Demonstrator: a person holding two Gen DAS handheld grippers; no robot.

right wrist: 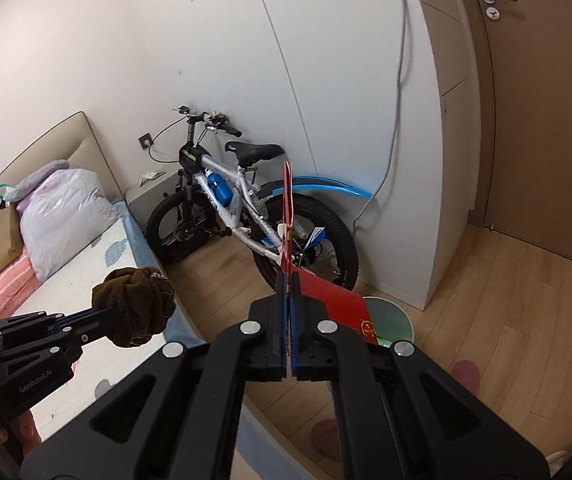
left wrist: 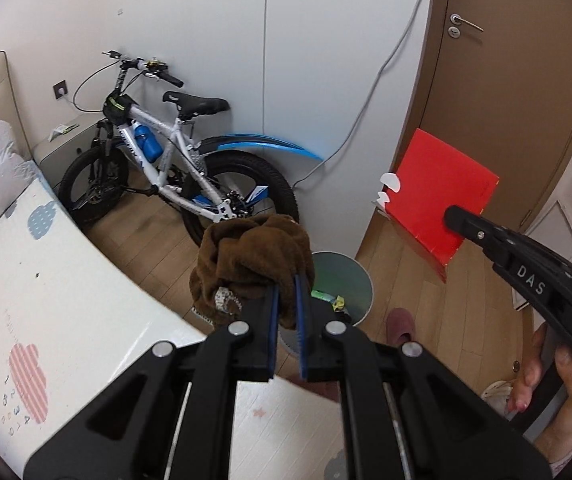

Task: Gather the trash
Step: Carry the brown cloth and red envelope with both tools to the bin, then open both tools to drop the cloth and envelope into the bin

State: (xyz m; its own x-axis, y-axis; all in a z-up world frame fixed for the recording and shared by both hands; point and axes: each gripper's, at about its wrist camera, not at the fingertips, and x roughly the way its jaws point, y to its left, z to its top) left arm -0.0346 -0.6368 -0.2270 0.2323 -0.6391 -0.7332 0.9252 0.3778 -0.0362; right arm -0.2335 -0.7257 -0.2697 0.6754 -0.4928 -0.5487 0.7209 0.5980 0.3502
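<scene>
My left gripper point(left wrist: 288, 280) is shut on a bunched brown fleece cloth point(left wrist: 252, 256), held in the air over the near rim of a round grey-green trash bin point(left wrist: 346, 276) on the wooden floor. The bin holds some small wrappers point(left wrist: 332, 300). My right gripper point(right wrist: 289, 280) is shut on a flat red cardboard box point(right wrist: 328, 300), seen edge-on. In the left wrist view the red box point(left wrist: 438, 200) hangs right of the bin, pinched by the right gripper point(left wrist: 460, 216). In the right wrist view the cloth point(right wrist: 134, 304) and left gripper point(right wrist: 104, 314) are at left, and the bin point(right wrist: 390, 320) is below the box.
A white and blue bicycle point(left wrist: 174, 164) leans on the white wardrobe point(left wrist: 326, 60) behind the bin. A bed with a patterned mat point(left wrist: 46, 288) is at left, bags point(right wrist: 62, 216) at its head. A brown door point(left wrist: 518, 80) is at right. Pink slippers point(left wrist: 400, 328) lie near the bin.
</scene>
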